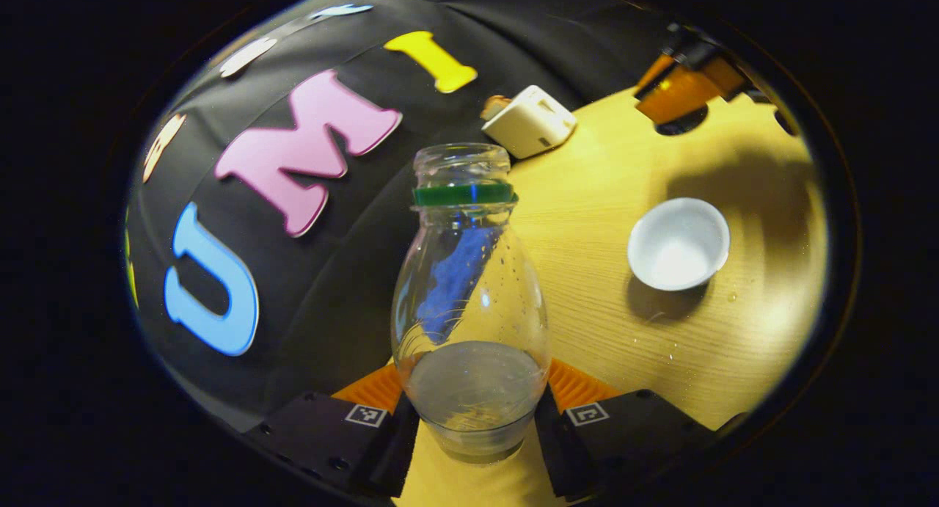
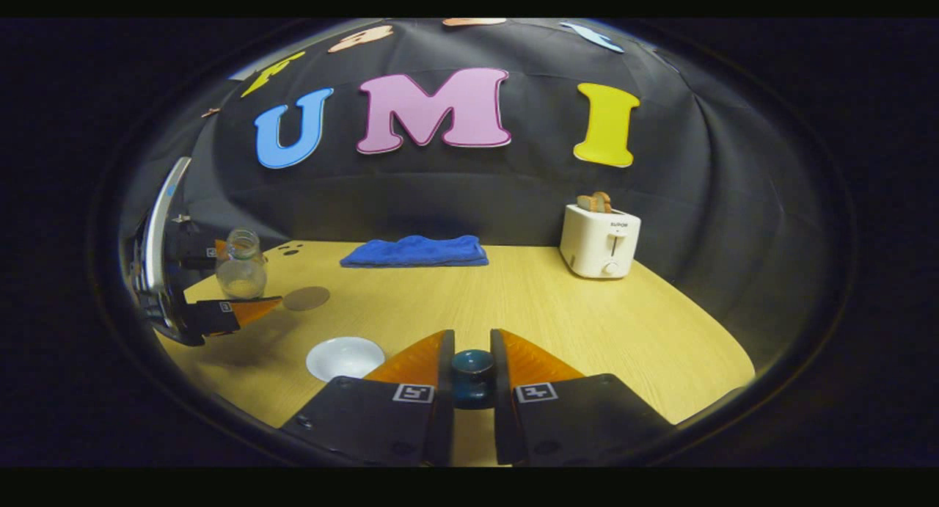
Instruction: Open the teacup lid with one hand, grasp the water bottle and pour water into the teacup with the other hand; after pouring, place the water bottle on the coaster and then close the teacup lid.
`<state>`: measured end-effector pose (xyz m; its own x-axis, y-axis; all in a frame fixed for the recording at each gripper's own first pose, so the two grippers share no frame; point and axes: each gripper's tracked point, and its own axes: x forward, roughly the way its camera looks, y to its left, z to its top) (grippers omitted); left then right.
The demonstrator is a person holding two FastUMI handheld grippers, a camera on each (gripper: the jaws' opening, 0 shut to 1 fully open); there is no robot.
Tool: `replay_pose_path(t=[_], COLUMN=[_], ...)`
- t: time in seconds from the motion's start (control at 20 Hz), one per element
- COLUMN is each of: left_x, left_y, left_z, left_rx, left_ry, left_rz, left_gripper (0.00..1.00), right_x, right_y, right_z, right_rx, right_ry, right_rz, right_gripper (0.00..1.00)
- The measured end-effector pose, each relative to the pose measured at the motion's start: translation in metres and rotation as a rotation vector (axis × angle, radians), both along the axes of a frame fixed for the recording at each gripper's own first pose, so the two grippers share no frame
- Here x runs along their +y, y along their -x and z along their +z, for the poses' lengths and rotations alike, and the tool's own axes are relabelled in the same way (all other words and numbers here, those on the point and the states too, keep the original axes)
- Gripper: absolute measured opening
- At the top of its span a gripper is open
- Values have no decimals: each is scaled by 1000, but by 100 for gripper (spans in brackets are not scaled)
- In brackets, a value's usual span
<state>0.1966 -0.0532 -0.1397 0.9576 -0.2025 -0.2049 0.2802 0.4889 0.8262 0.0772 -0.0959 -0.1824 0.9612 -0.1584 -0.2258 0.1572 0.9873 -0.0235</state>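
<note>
My left tongs [image 1: 475,419] are clamped on the lower body of the clear glass water bottle with a green neck ring [image 1: 469,301]; both fingers press its sides. The bottle is uncapped and tilted in the left gripper view, with water pooled low in it. In the right gripper view it hangs at the bench's far left, near the round brown coaster [image 2: 306,298].

My right tongs [image 2: 472,371] are closed on the dark teal knob of the teacup lid [image 2: 472,375]. The lid is off the cup: the white round teacup [image 1: 678,243] stands open on the bench between the two tongs. I cannot tell if it holds water.

Handling, my judgement: the glass is rigid, smooth and fragile. Droplets on its wall and on the wood near the cup suggest a slippery grip, so holding low on the widest part seems right. With so little water it should be light. The knob is small and round and could rotate between the fingers.

Surface: pale wood-grain bench [image 2: 572,316], flat and smooth. At its back lie a folded blue cloth [image 2: 415,251] and a white toaster holding bread [image 2: 600,239], against a black cloth wall.
</note>
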Motion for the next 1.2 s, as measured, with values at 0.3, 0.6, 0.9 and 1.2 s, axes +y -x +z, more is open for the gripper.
replay_pose_path(t=[0.3,0.6,0.9,1.2], left_x=[-9,-26,-39,-42], left_y=[-19,-22,-32,-33], left_z=[-11,-25,-39,-24], left_rx=[-27,-31,-24,-109], left_ry=[-272,-457,-604,-720], left_rz=[-41,-108,-143,-165], left_gripper=[73,73,73,73], right_x=[-15,-20,-14,-10], right_y=[18,23,25,27], right_z=[-8,-11,-8,-13], right_rx=[13,16,-1,-2], right_ry=[-8,-20,-32,-47], right_rz=[-23,-24,9,21], right_gripper=[31,20,20,20])
